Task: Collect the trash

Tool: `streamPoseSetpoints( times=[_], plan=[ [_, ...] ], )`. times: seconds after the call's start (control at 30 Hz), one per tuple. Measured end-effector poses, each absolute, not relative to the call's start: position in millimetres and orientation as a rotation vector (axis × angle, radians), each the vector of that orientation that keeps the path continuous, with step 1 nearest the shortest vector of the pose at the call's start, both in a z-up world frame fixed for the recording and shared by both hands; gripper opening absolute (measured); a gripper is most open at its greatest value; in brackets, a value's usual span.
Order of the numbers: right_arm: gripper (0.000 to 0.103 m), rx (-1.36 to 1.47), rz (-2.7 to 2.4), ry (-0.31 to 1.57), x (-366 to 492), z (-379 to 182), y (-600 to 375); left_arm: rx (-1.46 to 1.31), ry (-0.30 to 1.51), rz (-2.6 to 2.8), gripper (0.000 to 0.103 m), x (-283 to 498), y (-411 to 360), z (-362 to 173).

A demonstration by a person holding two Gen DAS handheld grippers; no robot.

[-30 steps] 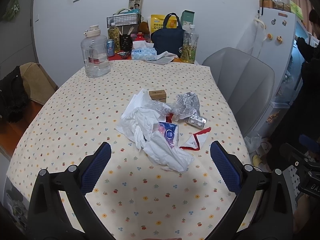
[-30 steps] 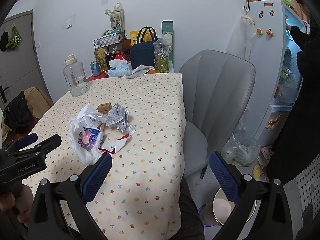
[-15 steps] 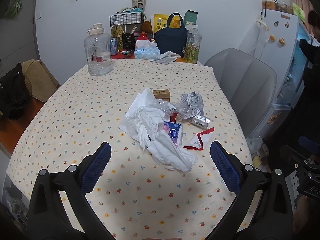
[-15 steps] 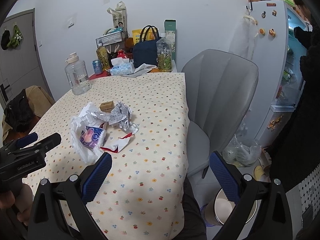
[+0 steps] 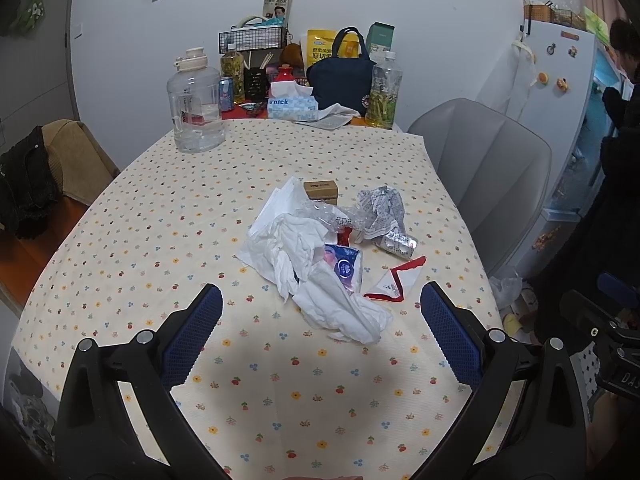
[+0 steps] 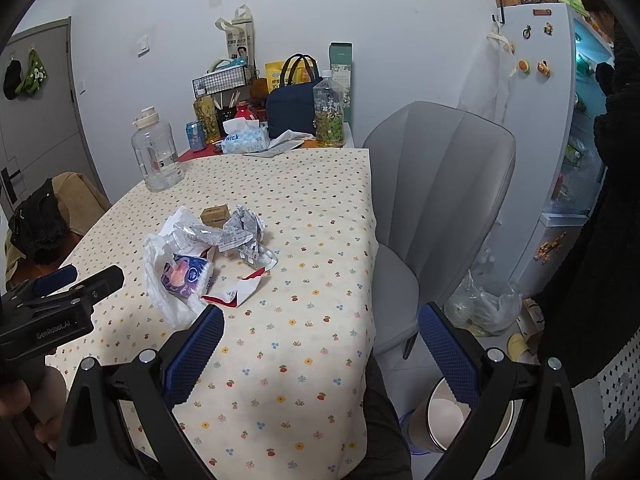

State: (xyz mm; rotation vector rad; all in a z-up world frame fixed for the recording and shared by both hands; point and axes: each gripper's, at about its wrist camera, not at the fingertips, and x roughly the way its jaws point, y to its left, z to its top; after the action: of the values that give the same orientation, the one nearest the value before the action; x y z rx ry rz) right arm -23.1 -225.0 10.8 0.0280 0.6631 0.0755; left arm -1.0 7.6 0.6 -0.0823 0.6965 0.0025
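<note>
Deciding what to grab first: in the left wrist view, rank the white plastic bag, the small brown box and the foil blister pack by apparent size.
1. white plastic bag, clearly largest
2. small brown box and foil blister pack: look alike; the box lies farther away, so unranked

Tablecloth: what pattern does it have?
Cream tablecloth dotted with small multicoloured flowers and cherries; clearest in the left wrist view.

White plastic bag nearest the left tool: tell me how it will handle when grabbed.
The white bag looks thin and crumpled, so it will likely be floppy and light, collapsing between the pads. It seems to wrap around a blue packet, which may slide out if the bag is lifted by its near end. The left tool is open and not touching it.
</note>
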Motion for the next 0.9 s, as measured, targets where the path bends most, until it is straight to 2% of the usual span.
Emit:
streamPoseSetpoints(
  times=[0.9],
  plan=[
    [0.096, 0.056, 0.045, 0.648, -27.3, 12.4, -240.7, -0.068, 0.685, -0.046, 0.098, -1.3, -12.5, 6.6]
  ],
)
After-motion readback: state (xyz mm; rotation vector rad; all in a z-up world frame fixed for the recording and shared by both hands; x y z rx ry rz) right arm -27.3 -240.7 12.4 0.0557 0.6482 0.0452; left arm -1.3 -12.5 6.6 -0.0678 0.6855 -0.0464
